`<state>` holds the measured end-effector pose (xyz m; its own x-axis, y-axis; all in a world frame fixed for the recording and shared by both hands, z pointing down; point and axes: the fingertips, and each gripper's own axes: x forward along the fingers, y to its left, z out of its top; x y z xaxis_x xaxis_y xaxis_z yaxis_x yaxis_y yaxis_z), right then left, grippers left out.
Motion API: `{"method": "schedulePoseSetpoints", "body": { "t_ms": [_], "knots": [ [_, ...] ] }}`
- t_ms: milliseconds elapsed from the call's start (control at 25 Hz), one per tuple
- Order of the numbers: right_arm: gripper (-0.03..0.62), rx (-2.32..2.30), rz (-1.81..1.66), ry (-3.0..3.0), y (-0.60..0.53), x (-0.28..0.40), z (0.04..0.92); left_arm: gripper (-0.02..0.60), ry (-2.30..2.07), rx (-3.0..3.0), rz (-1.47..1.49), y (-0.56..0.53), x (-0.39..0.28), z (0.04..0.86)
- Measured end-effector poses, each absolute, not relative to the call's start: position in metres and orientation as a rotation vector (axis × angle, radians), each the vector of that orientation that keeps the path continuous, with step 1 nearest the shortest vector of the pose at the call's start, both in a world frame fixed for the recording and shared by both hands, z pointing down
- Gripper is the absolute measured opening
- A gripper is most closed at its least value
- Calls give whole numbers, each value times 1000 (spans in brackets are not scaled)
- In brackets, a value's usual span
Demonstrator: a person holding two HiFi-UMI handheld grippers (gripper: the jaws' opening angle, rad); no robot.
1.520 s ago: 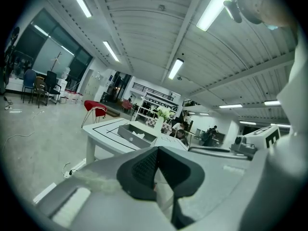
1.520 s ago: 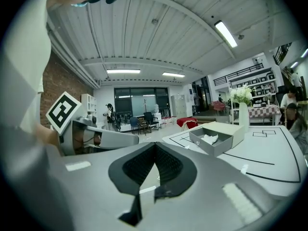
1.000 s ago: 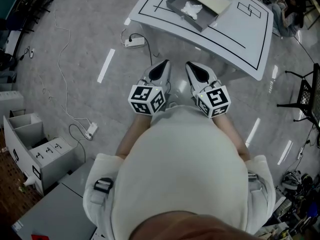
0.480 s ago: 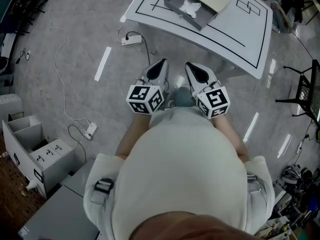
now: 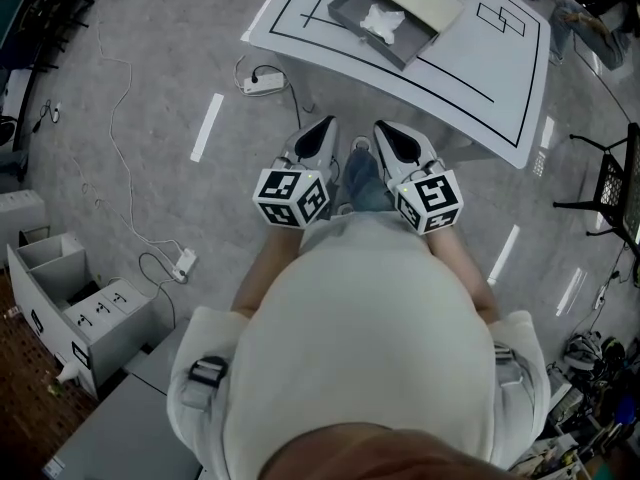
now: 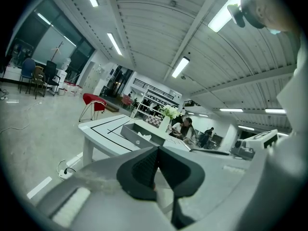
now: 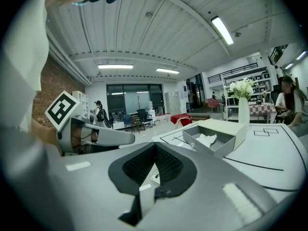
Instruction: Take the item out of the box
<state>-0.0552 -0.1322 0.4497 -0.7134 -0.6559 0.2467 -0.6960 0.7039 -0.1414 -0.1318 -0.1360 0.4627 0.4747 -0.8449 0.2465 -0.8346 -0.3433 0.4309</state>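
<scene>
While short of box [image 5: 348, 8], jaws together.

**Person stepped toward the table**

A leg in blue jeans [image 5: 362, 176] came into view between the left gripper [image 5: 328, 124] and right gripper [image 5: 382, 128], shoe forward. None showed there a second earlier. The floor stripe [image 5: 207, 126] and power strip [image 5: 262, 83] slid slightly left in the head view. The table [image 5: 500, 78] loomed a bit larger.

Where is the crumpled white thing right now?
In the head view, the crumpled white item lies inside the open grey box on the white table, near the top middle.
</scene>
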Motion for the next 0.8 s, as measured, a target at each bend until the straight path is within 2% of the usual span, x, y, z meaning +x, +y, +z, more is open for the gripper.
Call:
{"method": "schedulePoseSetpoints", "body": {
  "t_ms": [800],
  "knots": [
    [-5,1119,330,-2739,-248,-53,437,0,-1336,2247,17,-252,-127,456]
  ]
}}
